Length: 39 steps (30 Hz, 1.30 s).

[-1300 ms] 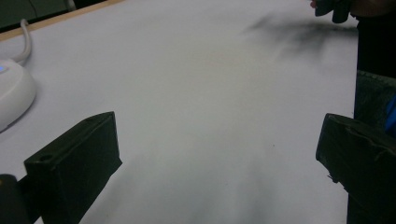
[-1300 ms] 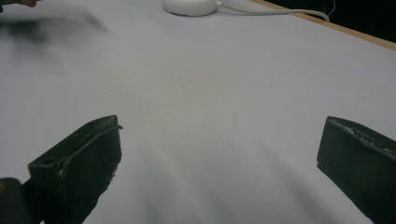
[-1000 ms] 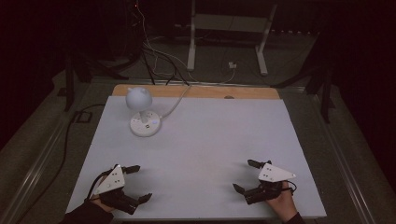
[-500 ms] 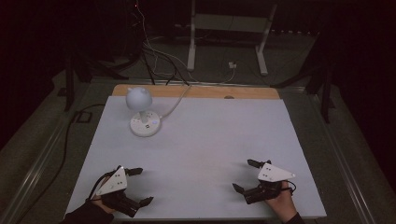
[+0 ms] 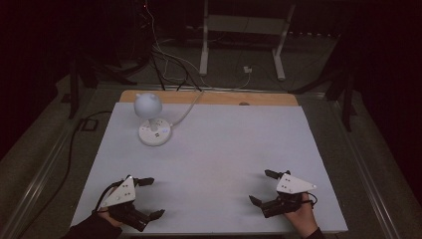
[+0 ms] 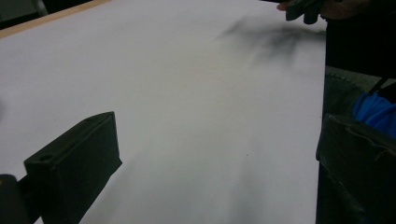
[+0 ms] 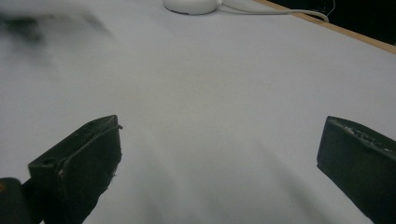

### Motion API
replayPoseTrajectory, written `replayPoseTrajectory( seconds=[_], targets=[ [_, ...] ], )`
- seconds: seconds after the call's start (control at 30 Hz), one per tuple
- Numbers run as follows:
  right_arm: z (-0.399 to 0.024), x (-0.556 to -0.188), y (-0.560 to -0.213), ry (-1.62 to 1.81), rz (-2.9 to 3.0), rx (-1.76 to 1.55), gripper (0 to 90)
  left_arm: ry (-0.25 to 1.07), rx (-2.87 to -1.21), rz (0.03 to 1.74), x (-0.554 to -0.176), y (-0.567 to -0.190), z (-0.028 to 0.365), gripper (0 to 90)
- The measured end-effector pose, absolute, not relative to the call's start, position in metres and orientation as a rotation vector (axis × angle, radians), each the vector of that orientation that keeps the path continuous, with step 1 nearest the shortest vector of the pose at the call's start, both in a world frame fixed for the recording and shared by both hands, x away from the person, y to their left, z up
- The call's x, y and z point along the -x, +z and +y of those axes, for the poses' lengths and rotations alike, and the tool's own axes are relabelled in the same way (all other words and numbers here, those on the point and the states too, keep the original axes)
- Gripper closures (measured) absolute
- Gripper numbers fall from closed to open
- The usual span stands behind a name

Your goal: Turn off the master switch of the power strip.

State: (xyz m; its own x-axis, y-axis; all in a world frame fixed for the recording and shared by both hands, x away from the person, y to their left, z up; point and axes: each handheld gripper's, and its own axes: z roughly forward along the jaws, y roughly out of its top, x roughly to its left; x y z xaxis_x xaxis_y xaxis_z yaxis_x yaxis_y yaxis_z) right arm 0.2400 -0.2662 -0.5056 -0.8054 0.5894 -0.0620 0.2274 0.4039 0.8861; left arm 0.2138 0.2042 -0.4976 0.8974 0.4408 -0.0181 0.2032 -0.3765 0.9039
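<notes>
A small white lamp (image 5: 151, 118) with a round head and a disc base stands at the far left of the white table (image 5: 214, 164); its base (image 7: 191, 5) shows at the top of the right gripper view. My left gripper (image 5: 151, 198) rests at the near left corner, open, nothing between its jaws (image 6: 217, 158). My right gripper (image 5: 262, 187) rests at the near right, open and empty too (image 7: 219, 158). Both point toward the table's middle.
The lamp's white cable (image 5: 186, 107) runs off the far wooden edge (image 5: 209, 97). Cables and a white stand (image 5: 239, 35) lie on the dark floor beyond. A dark sleeve and blue cloth (image 6: 373, 107) sit at the right of the left gripper view.
The left gripper has slid slightly toward the near edge. The right gripper and the lamp stay put.
</notes>
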Motion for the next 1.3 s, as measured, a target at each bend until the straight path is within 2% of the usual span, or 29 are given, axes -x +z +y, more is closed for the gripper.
replayPoseTrajectory(
  seconds=[0.57, 1.3],
  targets=[
    [-0.268, -0.239, -0.503, 1.373, 2.263, -0.725, 0.0, 0.232, -1.950, 0.441, -0.219, -0.482, 0.193, 0.2],
    [-0.268, -0.238, -0.502, 1.386, 2.252, -0.731, 0.0, 0.325, -1.884, 0.544, -0.245, -0.461, 0.185, 0.2]
  ],
)
